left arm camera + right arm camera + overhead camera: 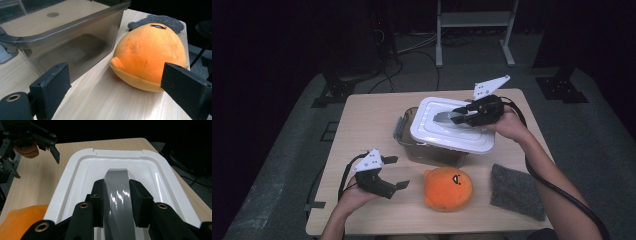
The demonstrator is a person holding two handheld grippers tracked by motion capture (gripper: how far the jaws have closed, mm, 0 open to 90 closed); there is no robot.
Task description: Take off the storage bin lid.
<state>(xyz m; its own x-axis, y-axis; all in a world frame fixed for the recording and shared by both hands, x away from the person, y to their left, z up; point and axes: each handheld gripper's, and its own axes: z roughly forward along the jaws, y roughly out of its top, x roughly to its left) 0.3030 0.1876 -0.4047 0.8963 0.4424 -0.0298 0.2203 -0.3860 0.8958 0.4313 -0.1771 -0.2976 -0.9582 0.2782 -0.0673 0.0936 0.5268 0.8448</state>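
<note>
A: Entry, standing at the table's near side. What has the right gripper (pixel 462 114) got?

B: Its jaws are closed narrow on the grey handle (pixel 119 195) of the white lid (pixel 447 135). In the right gripper view the two black pads press the handle from both sides, with no gap on either side.

A: And the lid itself?

B: It sits skewed on the smoky translucent storage box (pixel 75 42), shifted toward the person's right, so the box's left end and its grey latch (pixel 399 127) are uncovered. I cannot tell whether the lid is resting on the rim or lifted slightly off it.

A: Left gripper (pixel 394 171)?

B: Jaws spread wide, holding nothing and touching nothing. It hangs just above the wooden table (pixel 362 125) at the front left. In the left gripper view the orange plush toy (pixel 150 57) lies ahead between the two jaw tips, and the box wall is beside the left jaw.

A: Where is the plush relative to the box?

B: On the table just in front of it, near but apart. A stitched closed eye (pixel 158 26) shows on its top.

A: Anything else on the surface?

B: A dark grey felt pad (pixel 517 191) lies flat at the front right, beside the plush.

A: Any brand, label or writing?

B: None legible on lid, box or plush. The lid's top is plain glossy white, and the grey plate (pixel 490 86) on the right gripper shows small holes but no text.
</note>
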